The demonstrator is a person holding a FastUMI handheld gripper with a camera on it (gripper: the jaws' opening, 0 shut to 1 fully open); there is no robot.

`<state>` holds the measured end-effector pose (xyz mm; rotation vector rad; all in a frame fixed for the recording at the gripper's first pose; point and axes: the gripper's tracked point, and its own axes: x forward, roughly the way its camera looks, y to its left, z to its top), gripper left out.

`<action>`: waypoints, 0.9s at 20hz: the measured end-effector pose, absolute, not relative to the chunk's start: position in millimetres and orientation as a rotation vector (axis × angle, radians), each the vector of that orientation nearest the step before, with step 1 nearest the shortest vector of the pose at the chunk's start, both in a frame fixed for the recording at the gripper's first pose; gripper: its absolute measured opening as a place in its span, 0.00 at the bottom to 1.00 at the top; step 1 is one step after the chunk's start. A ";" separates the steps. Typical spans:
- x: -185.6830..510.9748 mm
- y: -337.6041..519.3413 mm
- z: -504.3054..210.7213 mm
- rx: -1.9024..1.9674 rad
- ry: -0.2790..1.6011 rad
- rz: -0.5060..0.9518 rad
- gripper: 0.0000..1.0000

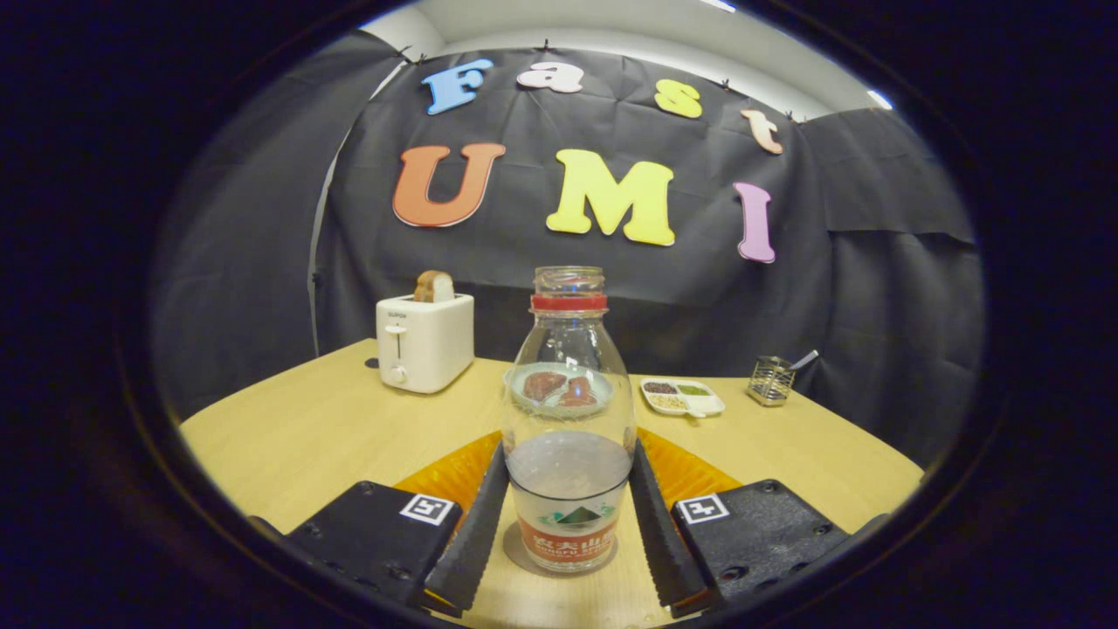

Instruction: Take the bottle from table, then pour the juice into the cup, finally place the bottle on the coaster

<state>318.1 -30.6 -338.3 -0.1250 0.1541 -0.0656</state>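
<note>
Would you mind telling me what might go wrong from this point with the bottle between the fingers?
1. The bottle has no cap, so a tilt while it is moved may spill the liquid that fills its lower part.
2. The gripper flanks its smooth lower body; I cannot tell whether the fingers press on it, and a loose hold may slip.
3. It stands beside the orange coaster, not on it.

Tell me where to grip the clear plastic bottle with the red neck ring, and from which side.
Grip the clear plastic bottle on its straight lower body, coming level from the front: it stands upright between the gripper fingers, which flank it; the shoulder tapers.
</note>
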 end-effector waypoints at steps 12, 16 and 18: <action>307.4 -45.1 -332.6 -0.057 0.119 -0.096 1.00; 295.8 -45.4 -325.1 -0.036 0.125 -0.089 1.00; 287.9 -44.8 -312.7 -0.024 0.114 -0.079 1.00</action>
